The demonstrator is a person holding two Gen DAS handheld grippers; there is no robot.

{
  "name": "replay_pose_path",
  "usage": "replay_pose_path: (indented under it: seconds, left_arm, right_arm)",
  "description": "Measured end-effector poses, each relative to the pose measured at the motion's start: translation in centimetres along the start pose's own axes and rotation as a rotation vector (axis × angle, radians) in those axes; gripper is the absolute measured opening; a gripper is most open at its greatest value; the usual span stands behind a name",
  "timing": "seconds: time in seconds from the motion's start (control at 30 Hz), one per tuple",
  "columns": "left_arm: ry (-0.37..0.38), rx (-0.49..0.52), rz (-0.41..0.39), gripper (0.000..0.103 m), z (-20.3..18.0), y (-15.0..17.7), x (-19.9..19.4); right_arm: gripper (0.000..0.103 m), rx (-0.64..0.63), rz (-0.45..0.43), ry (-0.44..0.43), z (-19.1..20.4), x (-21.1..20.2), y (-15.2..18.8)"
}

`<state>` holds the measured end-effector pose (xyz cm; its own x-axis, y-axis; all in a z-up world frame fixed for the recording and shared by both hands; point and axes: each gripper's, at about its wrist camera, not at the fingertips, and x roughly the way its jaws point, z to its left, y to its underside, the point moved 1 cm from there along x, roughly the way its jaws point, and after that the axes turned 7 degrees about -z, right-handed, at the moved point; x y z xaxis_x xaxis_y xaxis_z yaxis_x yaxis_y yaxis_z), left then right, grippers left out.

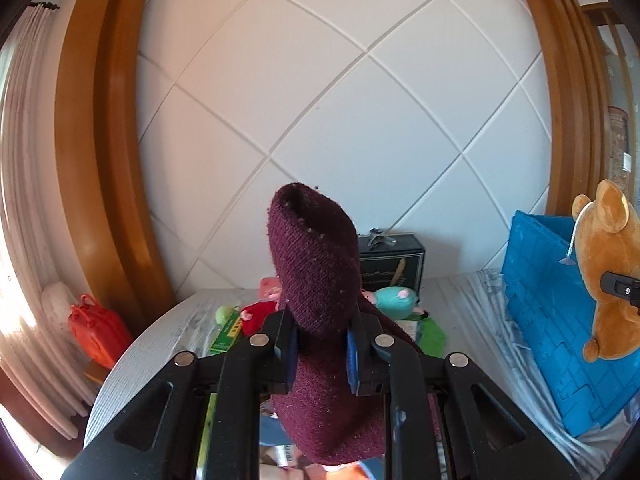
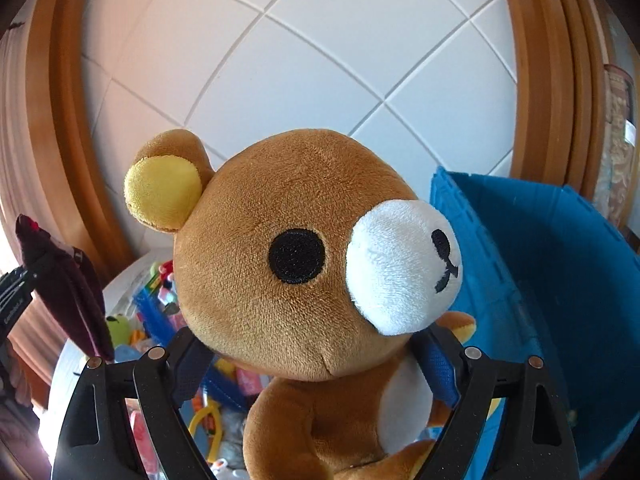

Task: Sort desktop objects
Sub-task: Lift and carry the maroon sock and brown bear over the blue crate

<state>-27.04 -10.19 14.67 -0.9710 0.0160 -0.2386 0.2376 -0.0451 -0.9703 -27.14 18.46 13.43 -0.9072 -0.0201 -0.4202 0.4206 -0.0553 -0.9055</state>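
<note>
a maroon knitted sock is pinched aloft in the left hand-held gripper and a brown plush bear in the right hand-held gripper, lifted clear of the cluttered worktop, presumably for dropping into the blue crate beside the bear.

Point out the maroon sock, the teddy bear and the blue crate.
maroon sock [image 1: 316, 256]: left wrist view, knit upper part above the tongs.
teddy bear [image 2: 256, 248]: right wrist view, brown cheek.
blue crate [image 2: 560, 264]: right wrist view, inner wall.
</note>
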Motion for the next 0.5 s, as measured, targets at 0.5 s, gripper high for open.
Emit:
replay_pose_path:
  seconds: [0.5]
  left_arm:
    - [0.253, 0.052, -0.089, 0.018, -26.5, -8.8, 0.0]
  right_arm:
    - [0.089, -0.05, -0.027, 0.201, -20.9, -5.7, -6.6]
